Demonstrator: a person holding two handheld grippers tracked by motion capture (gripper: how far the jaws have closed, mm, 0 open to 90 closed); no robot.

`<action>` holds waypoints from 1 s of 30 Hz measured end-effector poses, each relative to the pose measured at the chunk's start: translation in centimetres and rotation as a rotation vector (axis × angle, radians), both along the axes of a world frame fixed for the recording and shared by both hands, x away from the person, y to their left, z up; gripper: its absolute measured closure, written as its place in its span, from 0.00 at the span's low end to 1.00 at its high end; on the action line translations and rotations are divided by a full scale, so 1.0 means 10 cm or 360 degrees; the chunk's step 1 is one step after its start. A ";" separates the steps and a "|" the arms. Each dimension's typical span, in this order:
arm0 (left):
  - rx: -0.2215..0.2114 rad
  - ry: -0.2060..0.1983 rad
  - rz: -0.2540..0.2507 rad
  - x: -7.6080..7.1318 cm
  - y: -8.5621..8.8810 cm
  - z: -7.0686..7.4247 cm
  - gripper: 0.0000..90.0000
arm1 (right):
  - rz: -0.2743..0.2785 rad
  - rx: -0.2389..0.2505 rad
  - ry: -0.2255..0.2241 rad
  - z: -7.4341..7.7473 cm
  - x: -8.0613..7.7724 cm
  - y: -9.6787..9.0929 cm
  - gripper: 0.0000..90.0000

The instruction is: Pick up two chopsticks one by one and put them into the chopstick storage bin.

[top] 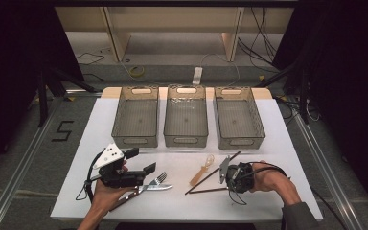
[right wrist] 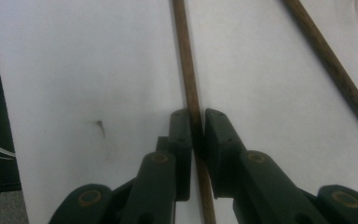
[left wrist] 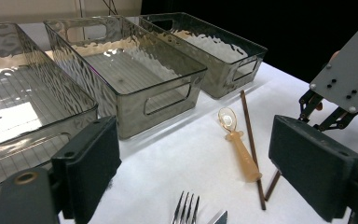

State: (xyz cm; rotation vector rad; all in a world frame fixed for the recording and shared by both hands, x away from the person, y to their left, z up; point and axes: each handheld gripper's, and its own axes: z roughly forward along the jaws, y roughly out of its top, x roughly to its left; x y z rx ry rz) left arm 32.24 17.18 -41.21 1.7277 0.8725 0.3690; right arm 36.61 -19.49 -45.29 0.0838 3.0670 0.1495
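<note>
Two brown chopsticks lie on the white table (top: 268,143) at the front right. In the right gripper view, my right gripper (right wrist: 197,126) is shut on one chopstick (right wrist: 186,60), its pads pressing on either side low over the table. The second chopstick (right wrist: 331,65) runs slantwise beside it. From above, the right gripper (top: 224,173) is among the chopsticks (top: 206,181), next to an orange plastic spoon (top: 202,172). My left gripper (top: 143,160) is open at the front left, beside a fork (top: 156,180) and a knife (top: 151,188). Its own view shows wide-apart jaws, the spoon (left wrist: 240,149) and the fork tines (left wrist: 185,210).
Three empty smoked-plastic bins stand in a row at the back: left (top: 135,120), middle (top: 186,120), right (top: 238,120). The floor beyond holds cables and table legs. A person's forearms come in from the bottom edge.
</note>
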 end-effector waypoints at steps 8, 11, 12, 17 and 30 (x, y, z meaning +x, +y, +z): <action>0.0002 -0.0004 -0.0008 0.00 0.00 0.00 0.17 | 0.0064 0.0008 -0.0001 0.01 -0.02 -0.01 0.95; 0.0002 -0.0001 -0.0014 0.00 -0.01 0.00 0.17 | 0.0083 0.0030 -0.0006 0.01 -0.04 -0.01 0.95; 0.0008 0.0002 -0.0020 0.01 -0.02 0.00 0.17 | 0.0079 0.0020 -0.0004 0.02 -0.05 -0.01 0.95; 0.0076 0.0035 -0.0109 0.03 -0.09 -0.02 0.17 | 0.0110 0.0071 -0.0056 0.15 -0.09 0.03 0.95; 0.0442 0.0114 -0.0500 0.07 -0.66 -0.07 0.19 | 0.0207 0.0133 -0.0199 0.40 -0.26 0.27 0.95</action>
